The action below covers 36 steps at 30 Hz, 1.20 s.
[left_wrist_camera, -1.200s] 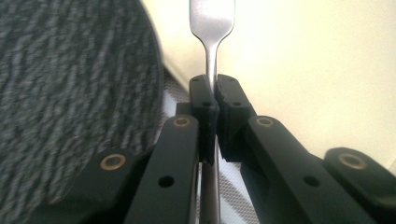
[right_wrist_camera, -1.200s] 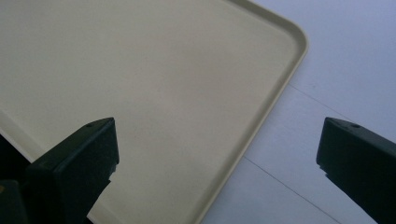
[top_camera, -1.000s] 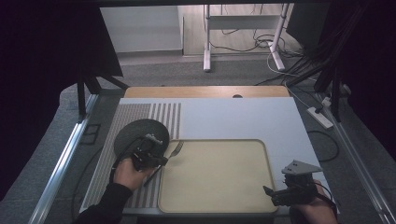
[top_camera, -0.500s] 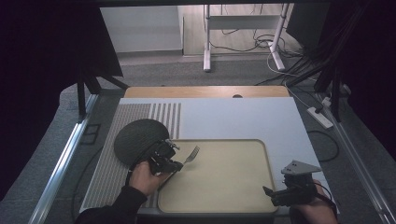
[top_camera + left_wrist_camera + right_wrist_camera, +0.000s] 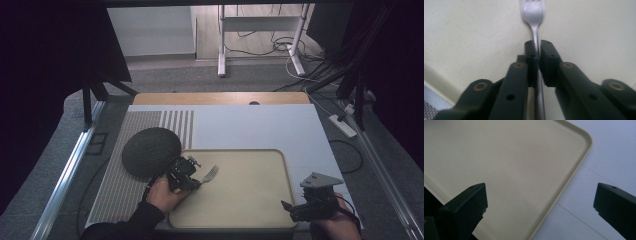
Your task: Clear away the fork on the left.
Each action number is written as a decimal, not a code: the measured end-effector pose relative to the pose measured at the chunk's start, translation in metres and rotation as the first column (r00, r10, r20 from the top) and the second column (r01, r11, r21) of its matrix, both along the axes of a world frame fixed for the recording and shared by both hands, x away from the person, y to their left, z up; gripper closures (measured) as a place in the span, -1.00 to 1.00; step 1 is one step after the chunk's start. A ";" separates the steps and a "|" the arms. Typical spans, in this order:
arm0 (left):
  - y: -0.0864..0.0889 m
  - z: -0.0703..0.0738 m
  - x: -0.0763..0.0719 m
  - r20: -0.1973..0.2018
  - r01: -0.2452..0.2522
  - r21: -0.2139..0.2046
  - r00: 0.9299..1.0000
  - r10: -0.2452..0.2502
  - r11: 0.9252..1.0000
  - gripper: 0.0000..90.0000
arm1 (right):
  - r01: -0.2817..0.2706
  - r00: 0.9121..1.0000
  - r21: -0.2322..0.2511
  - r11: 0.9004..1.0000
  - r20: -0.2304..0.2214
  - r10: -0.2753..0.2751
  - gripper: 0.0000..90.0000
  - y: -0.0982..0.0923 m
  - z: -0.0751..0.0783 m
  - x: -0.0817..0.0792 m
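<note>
Fork (image 5: 210, 173) over tray (image 5: 260, 205) left side, plate (image 5: 150, 150) left of tray

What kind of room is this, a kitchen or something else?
Probably a lab recording station, not a kitchen: dark curtains surround the table, loose cables cross the floor, and a person works a fork with a handheld tool.

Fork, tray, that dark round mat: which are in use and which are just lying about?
In use:
- fork, pinched by the left gripper
- beige tray, under the fork

Lying about:
- dark round mat, beside the tray
- right gripper, fingers apart, holding nothing
</note>
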<state>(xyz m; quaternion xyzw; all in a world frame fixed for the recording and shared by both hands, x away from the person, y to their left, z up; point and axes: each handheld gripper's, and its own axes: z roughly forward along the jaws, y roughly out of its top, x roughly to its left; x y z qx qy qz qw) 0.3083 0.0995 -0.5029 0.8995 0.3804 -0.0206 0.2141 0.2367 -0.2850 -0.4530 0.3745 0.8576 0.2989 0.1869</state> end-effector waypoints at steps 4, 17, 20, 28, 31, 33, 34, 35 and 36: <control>-0.001 0.011 -0.003 0.074 0.021 -0.041 0.997 -0.018 0.999 0.66 | -0.004 1.000 -0.004 1.000 0.000 0.004 -1.00 0.000 0.000 0.000; -0.012 -0.004 0.003 0.039 0.058 0.041 0.997 -0.060 0.997 0.98 | -0.005 1.000 -0.004 1.000 0.002 0.005 -1.00 0.000 0.000 0.000; -0.003 -0.004 0.007 0.024 0.026 0.033 0.999 -0.027 0.999 0.98 | -0.007 1.000 -0.004 1.000 0.002 0.007 -1.00 0.000 0.000 0.000; 0.022 -0.006 0.017 -0.020 -0.038 0.002 0.999 0.038 0.999 0.97 | -0.007 1.000 -0.003 1.000 0.002 0.007 -1.00 0.000 0.000 0.000; 0.030 -0.007 0.019 -0.033 -0.054 -0.011 0.998 0.053 0.998 0.97 | -0.008 1.000 -0.003 1.000 0.002 0.008 -1.00 0.000 0.000 0.000; 0.034 -0.007 0.020 -0.042 -0.061 -0.020 0.997 0.060 0.998 0.94 | -0.008 1.000 -0.003 1.000 0.002 0.008 -1.00 0.000 0.000 0.000; 0.036 -0.007 0.020 -0.043 -0.066 -0.019 0.997 0.065 0.998 0.93 | -0.009 1.000 -0.003 1.000 0.002 0.009 -1.00 0.000 0.000 0.000; 0.038 -0.007 0.020 -0.043 -0.070 -0.021 0.997 0.069 0.997 0.93 | -0.009 1.000 -0.003 1.000 0.001 0.009 -1.00 0.001 0.000 0.000; 0.039 -0.007 0.020 -0.046 -0.073 -0.022 0.996 0.072 0.997 0.92 | -0.010 1.000 -0.003 1.000 0.001 0.010 -1.00 0.001 0.000 0.000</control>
